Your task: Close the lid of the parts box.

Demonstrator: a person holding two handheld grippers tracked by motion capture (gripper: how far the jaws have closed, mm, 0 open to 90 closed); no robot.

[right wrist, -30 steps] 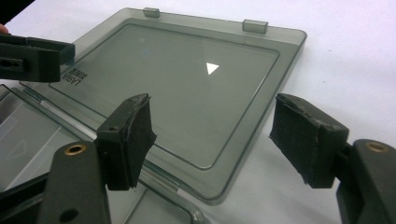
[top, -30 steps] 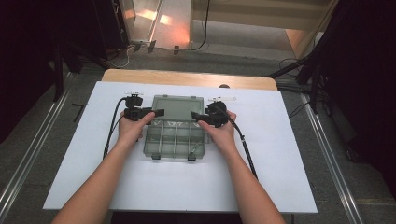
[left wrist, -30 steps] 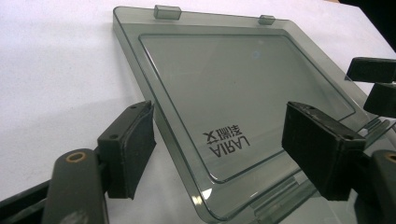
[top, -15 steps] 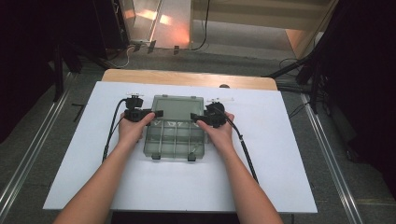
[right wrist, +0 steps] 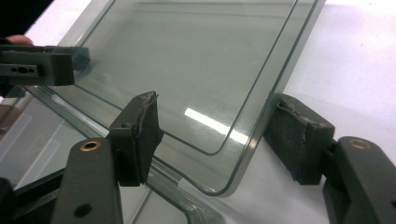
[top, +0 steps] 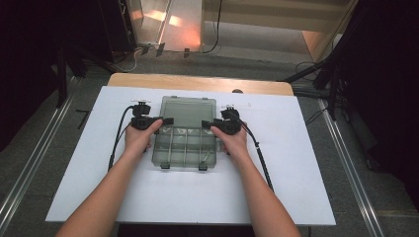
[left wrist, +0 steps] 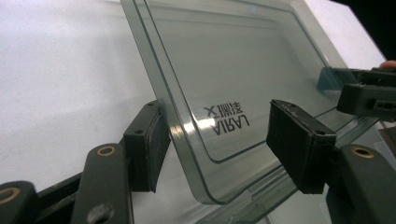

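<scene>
Lid held midway, hands hardly shifted

Progress over the last second is slight: in the high view both hands sit almost where they were, and the clear smoky-grey plastic lid (top: pixel 189 111) stands at much the same tilt above its box. That suggests a pause in mid-swing rather than a finished step. Whether the lid is on its way up or down cannot be told.

The smoky-grey plastic compartment box (top: pixel 185 148) lies near the middle of the white-covered bench (top: pixel 296 163), somewhat towards the far edge, with its two dark latches (top: pixel 165 167) facing the near edge and hanging free. The lid rises from the box's far side.

The left gripper (top: pixel 165 121) straddles the lid's left side edge. In the left gripper view its jaws are spread, one pad (left wrist: pixel 147 140) just beside the lid's rim and the other well apart over the inner face, so the left gripper (left wrist: pixel 224 135) is released and grasps nothing. The right gripper (top: pixel 207 123) mirrors it on the right side edge. In the right gripper view the right gripper (right wrist: pixel 219 135) is likewise spread, with the lid's rim between its pads and no clamping contact.

With both grippers released, the lid is probably only propped or resting on its hinge, and squeezing both rims looks like the next need.
</scene>
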